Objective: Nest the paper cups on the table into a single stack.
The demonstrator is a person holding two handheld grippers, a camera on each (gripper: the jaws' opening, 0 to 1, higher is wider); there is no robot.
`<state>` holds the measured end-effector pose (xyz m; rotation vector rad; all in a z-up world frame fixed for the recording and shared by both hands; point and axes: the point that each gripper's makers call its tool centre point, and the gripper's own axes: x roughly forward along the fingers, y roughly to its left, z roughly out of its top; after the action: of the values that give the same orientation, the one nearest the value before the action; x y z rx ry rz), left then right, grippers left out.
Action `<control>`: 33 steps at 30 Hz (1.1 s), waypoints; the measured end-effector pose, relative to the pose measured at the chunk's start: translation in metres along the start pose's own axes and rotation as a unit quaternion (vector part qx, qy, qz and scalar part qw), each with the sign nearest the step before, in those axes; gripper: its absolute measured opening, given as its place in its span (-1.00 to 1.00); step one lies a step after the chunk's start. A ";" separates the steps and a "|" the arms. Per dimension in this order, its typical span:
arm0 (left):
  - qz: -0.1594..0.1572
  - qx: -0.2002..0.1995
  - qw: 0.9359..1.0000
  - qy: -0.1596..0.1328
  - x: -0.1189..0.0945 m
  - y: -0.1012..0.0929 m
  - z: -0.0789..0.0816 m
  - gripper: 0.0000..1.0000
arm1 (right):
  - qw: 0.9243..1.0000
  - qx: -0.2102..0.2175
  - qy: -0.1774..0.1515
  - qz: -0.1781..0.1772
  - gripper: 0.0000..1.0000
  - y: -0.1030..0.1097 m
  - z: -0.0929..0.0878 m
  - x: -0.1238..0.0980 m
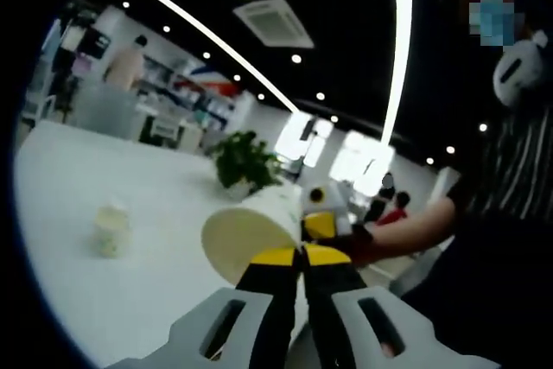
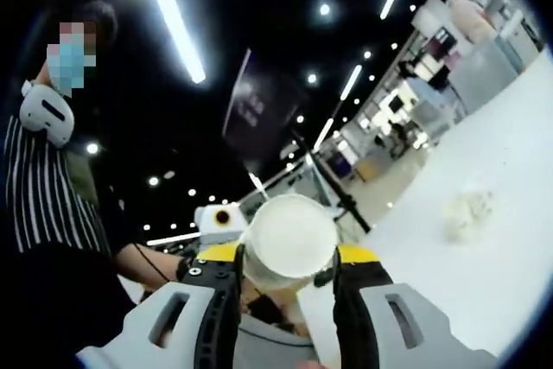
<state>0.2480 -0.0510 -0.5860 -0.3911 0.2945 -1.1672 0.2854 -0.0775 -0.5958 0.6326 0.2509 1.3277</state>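
My left gripper (image 1: 301, 258) and right gripper (image 2: 286, 258) are grey, slotted, with black yellow-tipped jaws; my shirt (image 1: 518, 166) is striped (black and white).

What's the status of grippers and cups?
Left hand-held gripper shut on paper cup. Right hand-held gripper shut on same cup. Crumpled white object lies on table.

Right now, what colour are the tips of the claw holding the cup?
Yellow tips on black, gripping the cream paper cup; clearest in the right gripper view.

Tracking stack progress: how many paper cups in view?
1 certain: a paper cup in the jaws of the right gripper, left gripper pinching its rim; more may be nested inside. Blurred pale lump on the table could be another.
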 end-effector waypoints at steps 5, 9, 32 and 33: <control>0.003 0.006 1.000 0.014 0.000 0.007 -0.001 -1.00 | 0.999 -0.033 0.033 -0.014 -0.05 -0.006 -0.006 -0.005; 0.001 0.008 0.999 0.044 -0.002 0.011 -0.003 -1.00 | 0.997 -0.062 0.044 -0.026 -0.02 -0.009 -0.005 -0.012; 0.005 0.111 0.965 0.236 -0.012 0.034 -0.020 -1.00 | 0.950 -0.203 0.068 -0.229 1.00 -0.084 0.019 -0.071; 0.004 0.118 0.962 0.246 -0.013 0.034 -0.021 -1.00 | 0.949 -0.200 0.073 -0.233 1.00 -0.087 0.017 -0.073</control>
<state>0.2626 -0.0304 -0.6201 0.1163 0.5800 -1.2655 0.3481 -0.1609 -0.6440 0.1159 0.2257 0.9262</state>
